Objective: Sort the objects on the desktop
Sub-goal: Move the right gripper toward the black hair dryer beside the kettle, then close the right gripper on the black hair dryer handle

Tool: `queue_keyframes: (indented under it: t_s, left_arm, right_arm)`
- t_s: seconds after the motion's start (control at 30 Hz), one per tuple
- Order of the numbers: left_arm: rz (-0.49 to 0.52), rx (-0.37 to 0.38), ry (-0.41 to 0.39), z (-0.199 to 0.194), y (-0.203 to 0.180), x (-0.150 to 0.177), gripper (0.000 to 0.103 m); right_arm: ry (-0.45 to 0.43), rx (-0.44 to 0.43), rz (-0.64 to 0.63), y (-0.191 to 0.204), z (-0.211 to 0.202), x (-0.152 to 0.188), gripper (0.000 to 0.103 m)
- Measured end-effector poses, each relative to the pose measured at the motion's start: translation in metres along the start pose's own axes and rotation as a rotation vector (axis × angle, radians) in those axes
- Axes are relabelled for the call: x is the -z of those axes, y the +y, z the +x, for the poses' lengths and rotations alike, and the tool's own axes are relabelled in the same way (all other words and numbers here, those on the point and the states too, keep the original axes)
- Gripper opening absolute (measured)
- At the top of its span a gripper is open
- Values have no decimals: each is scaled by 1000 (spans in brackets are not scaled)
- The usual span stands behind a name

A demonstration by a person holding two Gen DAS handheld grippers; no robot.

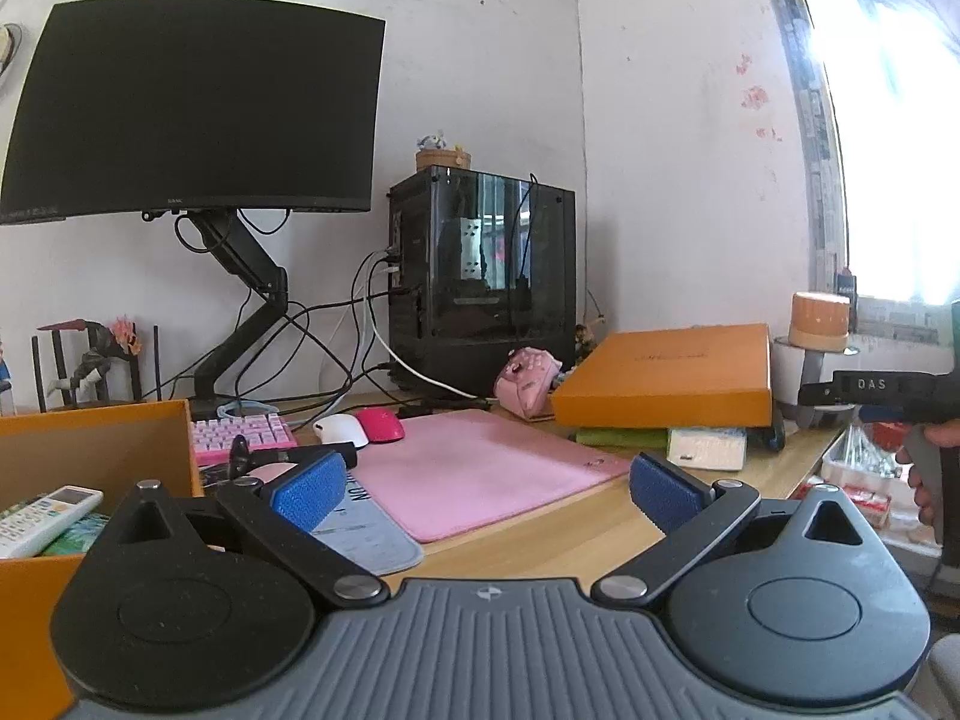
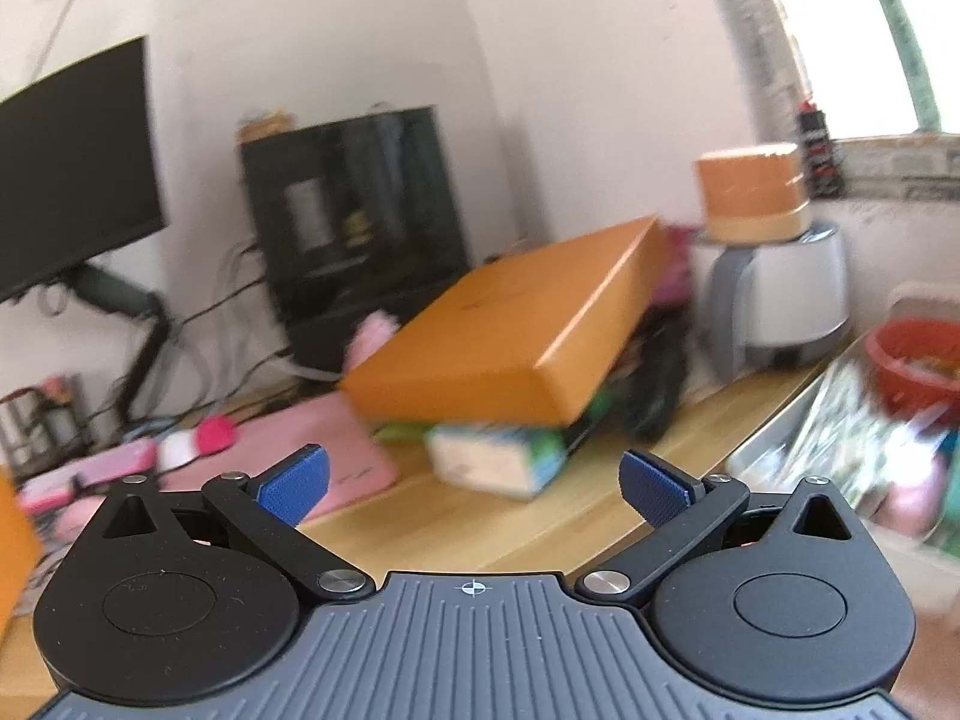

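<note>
Both the left gripper [image 1: 486, 483] and right gripper [image 2: 474, 489] hover with fingers spread wide, holding nothing. The orange lid [image 2: 510, 336] sits tilted on a tissue pack [image 2: 498, 459] (looks wobbly), so a nudge could slide it off the counter [image 2: 600, 516].

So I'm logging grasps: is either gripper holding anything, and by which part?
Nothing is held. The left gripper and the right gripper are both open and empty.

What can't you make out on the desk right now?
- Right wrist view: motion blur smears everything; the tray contents are unreadable.
- Left wrist view: items under the orange lid are mostly covered by it.
- Left wrist view: the orange box wall hides what lies beside the remote.
</note>
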State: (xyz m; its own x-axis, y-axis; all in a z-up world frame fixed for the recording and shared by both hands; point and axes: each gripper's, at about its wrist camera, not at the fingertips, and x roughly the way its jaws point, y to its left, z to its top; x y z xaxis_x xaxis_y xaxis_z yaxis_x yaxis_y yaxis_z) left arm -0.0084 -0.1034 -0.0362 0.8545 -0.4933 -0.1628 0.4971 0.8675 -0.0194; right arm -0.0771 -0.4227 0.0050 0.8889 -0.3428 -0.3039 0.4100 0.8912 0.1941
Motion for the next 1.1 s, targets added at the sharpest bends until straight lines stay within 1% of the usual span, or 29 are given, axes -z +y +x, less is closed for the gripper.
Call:
queue_keyframes:
  t_s: [0.07, 0.23, 0.33, 0.4, 0.53, 0.6, 0.7, 0.97, 1.1]
  left_arm:
    - [-21, 11, -1, 3, 1, -1, 103]
    - [-31, 21, 2, 9, -1, -3, 103]
    - [-45, 34, 1, 13, -3, -5, 103]
    - [-49, 42, -3, 15, -6, -6, 103]
    - [-48, 63, -8, 19, -11, -9, 103]
    - [-43, 71, -14, 21, -13, -10, 103]
    - [-43, 79, -19, 23, -14, -11, 103]
    - [-54, 70, -13, 25, -9, -10, 103]
    - [-71, 75, -11, 25, -9, -9, 103]
  right_arm:
    - [-29, 29, 0, -13, 9, -8, 103]
    - [-38, 85, 29, -48, 44, -25, 103]
    - [-8, 131, 43, -67, 72, -31, 99]
    - [23, 143, 47, -75, 90, -32, 94]
    - [85, 168, 54, -90, 127, -34, 90]
    - [116, 178, 44, -92, 144, -34, 81]
    - [148, 197, 16, -94, 166, -31, 76]
    - [202, 229, -25, -104, 209, -26, 75]
    - [243, 260, -50, -105, 229, -22, 75]
